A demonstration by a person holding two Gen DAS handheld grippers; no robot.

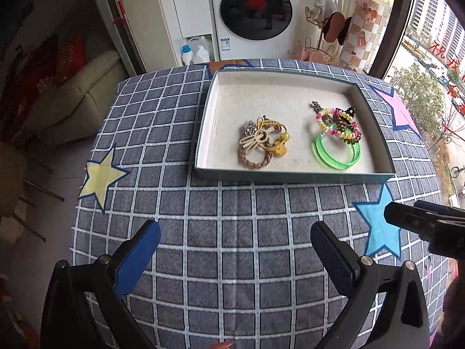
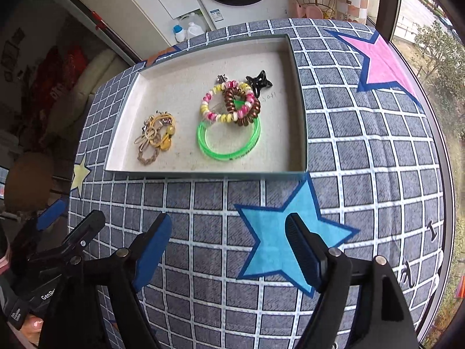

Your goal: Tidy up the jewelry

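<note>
A shallow grey-rimmed tray [image 1: 293, 175] [image 2: 203, 174] with a white lining lies on the checked cloth. Inside, on the left, is a pile of yellow and tan hair ties and clips [image 1: 263, 142] [image 2: 155, 139]. On the right are green bangles [image 1: 335, 151] [image 2: 229, 142], pink-yellow and brown spiral ties [image 1: 338, 123] [image 2: 229, 103] and a black clip [image 2: 259, 82]. My left gripper [image 1: 235, 250] is open and empty, hovering over the cloth in front of the tray. My right gripper [image 2: 228, 247] is open and empty over a blue star patch [image 2: 279, 232].
The round table's blue checked cloth [image 1: 232, 218] has yellow [image 1: 100, 176], blue [image 1: 380, 221] and pink [image 2: 383, 58] star patches. A washing machine [image 1: 255, 14], bottles [image 1: 191, 52] and a rack [image 1: 322, 37] stand behind. A window is on the right.
</note>
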